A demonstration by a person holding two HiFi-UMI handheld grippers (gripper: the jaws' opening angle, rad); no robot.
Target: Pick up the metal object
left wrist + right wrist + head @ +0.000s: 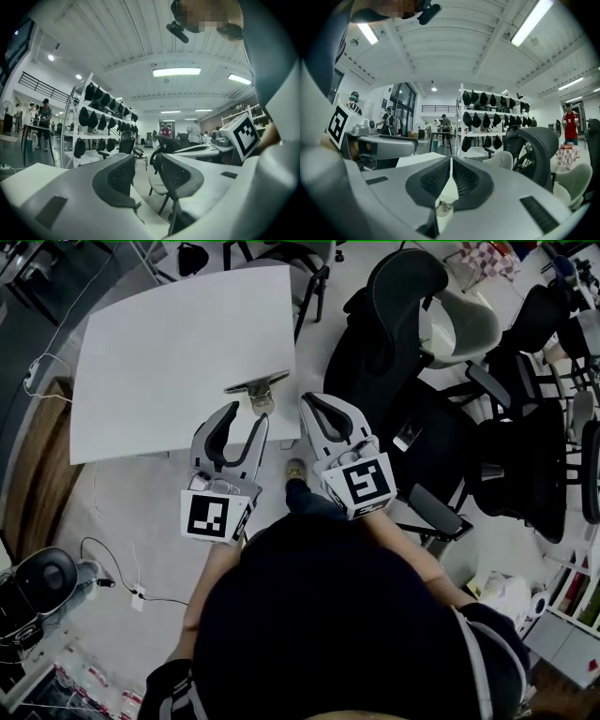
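Observation:
The metal object (pixel 256 387), a flat silvery bar with a small block under it, lies at the near right corner of the white table (pixel 169 352). My left gripper (pixel 247 416) is just short of it at the table's near edge, its jaws apart and empty; in the left gripper view the left gripper (pixel 143 174) points out into the room. My right gripper (pixel 310 401) hovers just right of the object, beyond the table's corner, with its jaws closed together. In the right gripper view the right gripper (pixel 451 163) has its pads meeting with nothing between them.
Black office chairs (pixel 394 324) and a grey one (pixel 461 322) crowd the floor right of the table. A wooden panel (pixel 36 465) runs along the left. Cables and a power strip (pixel 138 594) lie on the floor at lower left. The person's shoe (pixel 296 468) shows between the grippers.

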